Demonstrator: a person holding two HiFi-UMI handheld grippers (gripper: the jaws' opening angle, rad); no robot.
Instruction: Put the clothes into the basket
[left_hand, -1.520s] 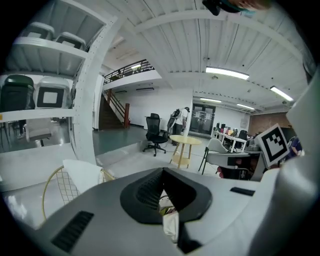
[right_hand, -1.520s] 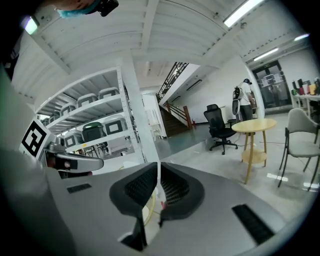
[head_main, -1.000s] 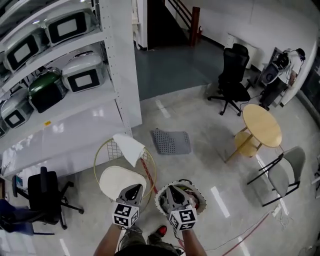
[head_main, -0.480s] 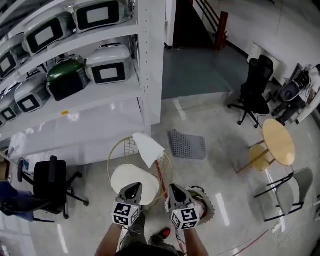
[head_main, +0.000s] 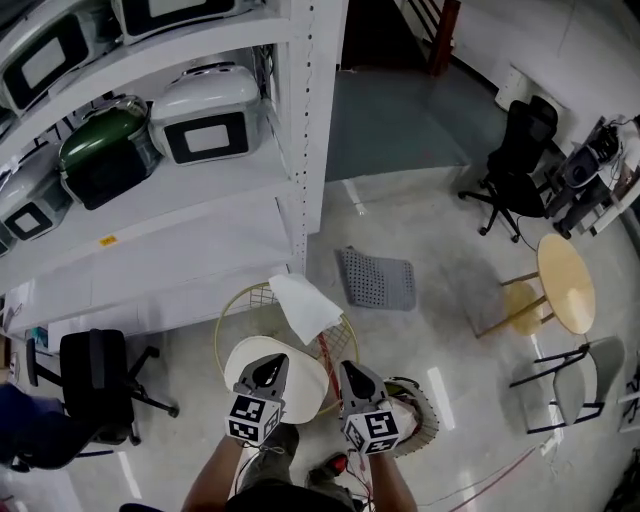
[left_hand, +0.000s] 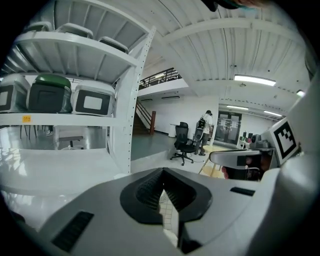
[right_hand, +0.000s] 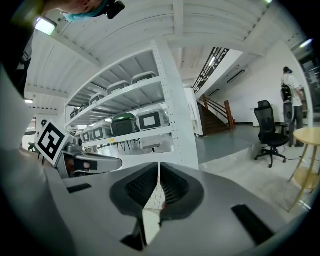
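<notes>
Jaws of left gripper (head_main: 268, 365) and right gripper (head_main: 353, 372) are together, empty; white cloth (head_main: 305, 305) draped over basket (head_main: 237, 300) rim could slide outside if bumped.

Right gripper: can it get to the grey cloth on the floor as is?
Probably yes. The grey cloth lies on bare floor right of the basket, nothing on it, and open floor runs from it to the right gripper. Its jaws are shut, so they must open first.

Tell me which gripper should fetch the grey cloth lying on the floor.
Probably the right gripper: the grey cloth lies right of the basket, on its side. The left gripper is at the basket's near left, farther off.
</notes>
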